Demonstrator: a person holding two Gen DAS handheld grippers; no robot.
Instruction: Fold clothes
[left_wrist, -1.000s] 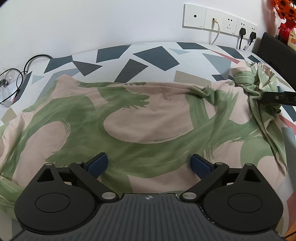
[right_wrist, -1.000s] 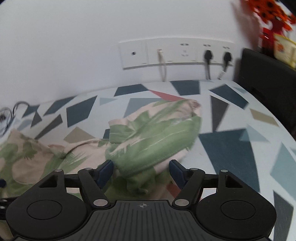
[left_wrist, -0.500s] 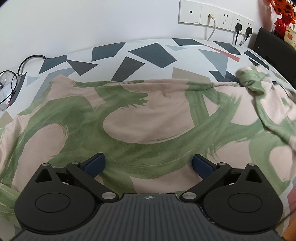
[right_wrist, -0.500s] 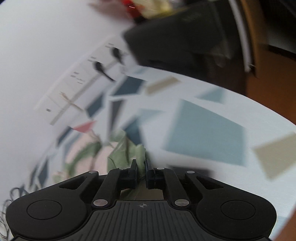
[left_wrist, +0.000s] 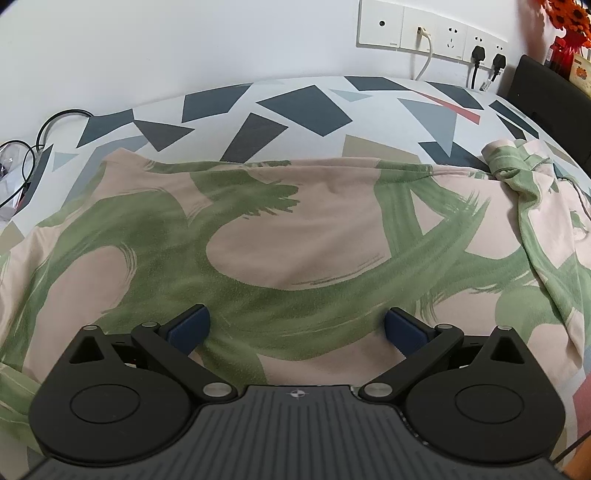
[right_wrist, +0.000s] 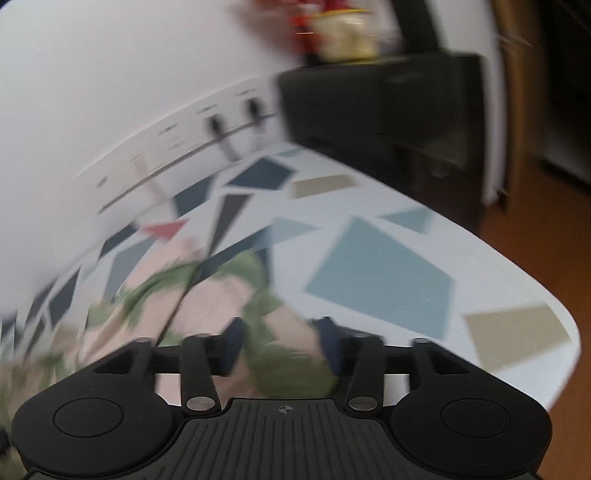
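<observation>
**Green-and-pink garment spread on the patterned table**

The garment (left_wrist: 280, 236) lies flat across the geometric-print tablecloth (left_wrist: 306, 107), its right end bunched into a folded heap (left_wrist: 517, 166). Your left gripper (left_wrist: 295, 328) hovers over the near hem, jaws wide apart, pads clear of the cloth. Your right gripper (right_wrist: 277, 343), blurred, has just been opening; its jaws stand partly apart with garment cloth (right_wrist: 280, 354) between them, though pad contact cannot be told. Wall sockets (left_wrist: 428, 33) line the far wall
</observation>
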